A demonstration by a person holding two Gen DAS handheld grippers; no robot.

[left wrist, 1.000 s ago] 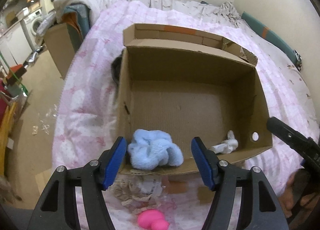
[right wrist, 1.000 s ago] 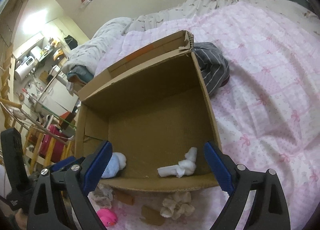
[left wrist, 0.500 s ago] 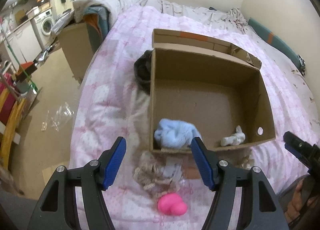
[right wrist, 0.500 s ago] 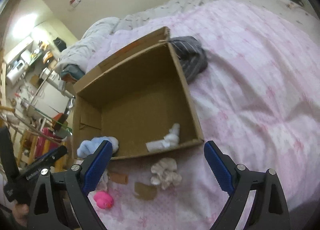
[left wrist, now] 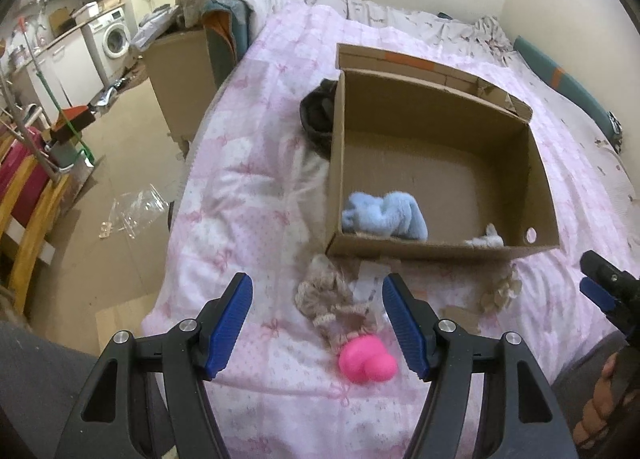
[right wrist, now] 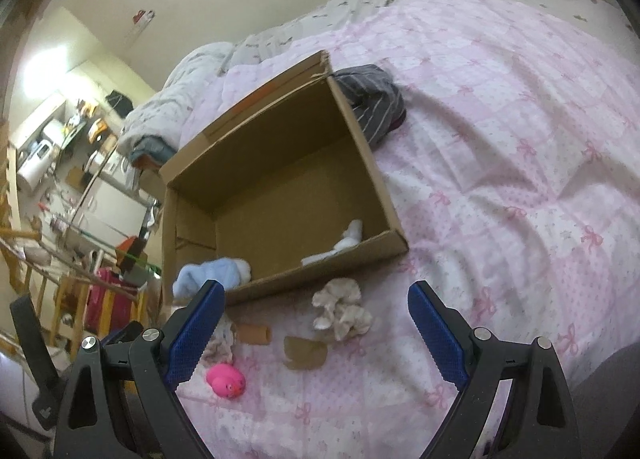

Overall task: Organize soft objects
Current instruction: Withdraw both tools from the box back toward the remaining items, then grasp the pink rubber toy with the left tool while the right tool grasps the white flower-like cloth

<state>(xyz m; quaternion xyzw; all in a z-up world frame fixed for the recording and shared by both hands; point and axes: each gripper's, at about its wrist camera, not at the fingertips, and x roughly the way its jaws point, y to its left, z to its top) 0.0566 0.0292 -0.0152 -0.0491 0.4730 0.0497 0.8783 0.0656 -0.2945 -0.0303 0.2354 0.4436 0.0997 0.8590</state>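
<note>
An open cardboard box (left wrist: 538,163) (right wrist: 382,183) lies on the pink bed cover. Inside are a fluffy light-blue cloth (left wrist: 384,215) (right wrist: 216,273) and a small white cloth (left wrist: 486,239) (right wrist: 346,239). In front of the box lie a beige frilly cloth (left wrist: 332,303), a second beige bundle (right wrist: 340,309) (left wrist: 500,293) and a pink rubber duck (left wrist: 366,359) (right wrist: 226,377). My left gripper (left wrist: 318,321) is open and empty above the beige cloth and duck. My right gripper (right wrist: 316,335) is open and empty, held back from the second bundle.
A dark striped garment (right wrist: 376,107) (left wrist: 318,119) lies by the box's far corner. Cardboard scraps (right wrist: 306,351) lie on the cover. The bed's left edge drops to the floor, with a plastic bag (left wrist: 134,209), wooden furniture (left wrist: 28,215) and a washing machine (left wrist: 116,37).
Both grippers have pulled back from the box. It now looks smaller and farther off, and the cloths and duck in front of it have come into view. Both stayed open.
</note>
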